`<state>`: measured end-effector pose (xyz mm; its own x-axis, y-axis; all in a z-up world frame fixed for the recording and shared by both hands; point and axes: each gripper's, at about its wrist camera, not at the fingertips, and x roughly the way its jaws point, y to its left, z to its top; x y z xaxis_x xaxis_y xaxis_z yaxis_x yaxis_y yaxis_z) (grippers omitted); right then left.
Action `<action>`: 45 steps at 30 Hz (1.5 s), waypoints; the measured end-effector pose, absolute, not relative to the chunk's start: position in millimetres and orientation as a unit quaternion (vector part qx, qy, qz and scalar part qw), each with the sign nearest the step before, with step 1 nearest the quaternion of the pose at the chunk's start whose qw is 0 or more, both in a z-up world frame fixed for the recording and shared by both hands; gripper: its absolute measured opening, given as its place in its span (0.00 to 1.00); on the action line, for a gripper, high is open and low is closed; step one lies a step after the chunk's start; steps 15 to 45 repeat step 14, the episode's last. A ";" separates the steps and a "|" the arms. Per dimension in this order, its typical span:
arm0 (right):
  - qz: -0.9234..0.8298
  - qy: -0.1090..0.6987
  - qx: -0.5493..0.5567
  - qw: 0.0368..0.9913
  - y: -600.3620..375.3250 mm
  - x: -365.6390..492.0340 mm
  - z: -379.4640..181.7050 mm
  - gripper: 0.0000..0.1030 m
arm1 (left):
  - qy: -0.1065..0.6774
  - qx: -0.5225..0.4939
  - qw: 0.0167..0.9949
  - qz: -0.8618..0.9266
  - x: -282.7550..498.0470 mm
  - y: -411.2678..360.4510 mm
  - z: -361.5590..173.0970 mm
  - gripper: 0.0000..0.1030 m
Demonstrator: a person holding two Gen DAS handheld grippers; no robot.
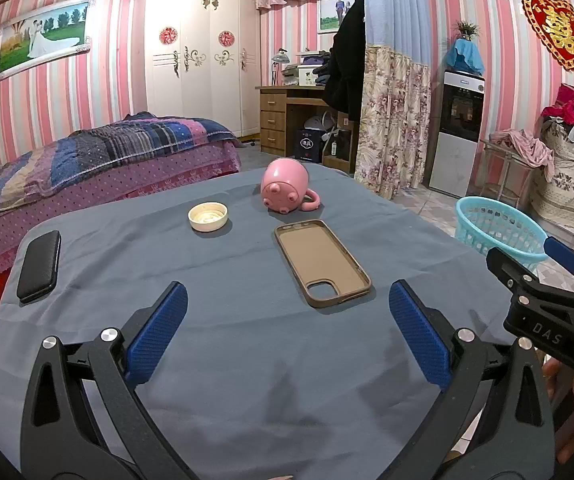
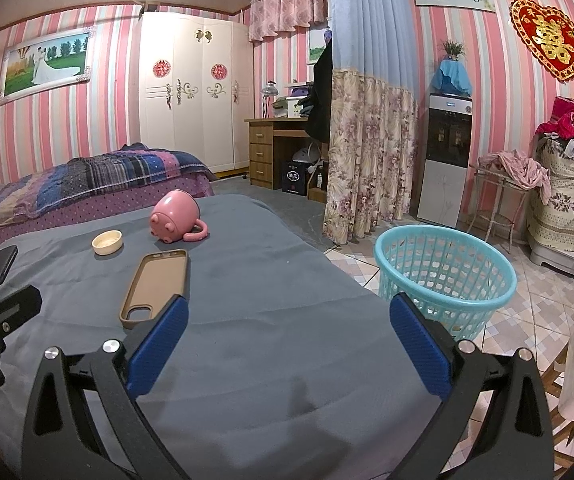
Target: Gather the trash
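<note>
Both grippers, left gripper point(image 1: 287, 332) and right gripper point(image 2: 289, 344), hover with fingers apart and empty over the desk point(image 1: 247, 360), where one phone case point(image 1: 323, 262), one lid point(image 1: 208, 217), one pink mug point(image 1: 287, 192) and one black case point(image 1: 39, 265) lie, while only the right view shows the whole blue basket point(image 2: 445, 280) on the floor beside it.

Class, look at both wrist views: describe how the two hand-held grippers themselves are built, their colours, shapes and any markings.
Both grippers, left gripper and right gripper, look alike: black, angular arms with triangular cut-outs and silver round bolts, ending in two blue textured finger pads. The left wrist view shows white letters "DAS" on the right gripper's black body. No cables show.
</note>
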<state>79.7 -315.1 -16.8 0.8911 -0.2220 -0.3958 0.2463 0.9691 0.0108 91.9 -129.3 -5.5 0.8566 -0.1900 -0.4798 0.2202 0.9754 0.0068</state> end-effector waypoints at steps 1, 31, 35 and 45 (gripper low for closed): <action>-0.120 0.200 0.030 0.972 -315.7 80.0 -16.3 0.96 | 0.245 0.031 0.963 -0.106 91.3 -130.1 -5.8 0.95; -0.120 0.198 0.030 0.972 -316.3 80.4 -15.3 0.96 | 0.242 0.032 0.964 -0.107 88.3 -131.7 -6.3 0.95; -0.120 0.198 0.030 0.972 -316.3 80.4 -15.3 0.96 | 0.242 0.032 0.964 -0.107 88.3 -131.7 -6.3 0.95; -0.120 0.198 0.030 0.972 -316.3 80.4 -15.3 0.96 | 0.242 0.032 0.964 -0.107 88.3 -131.7 -6.3 0.95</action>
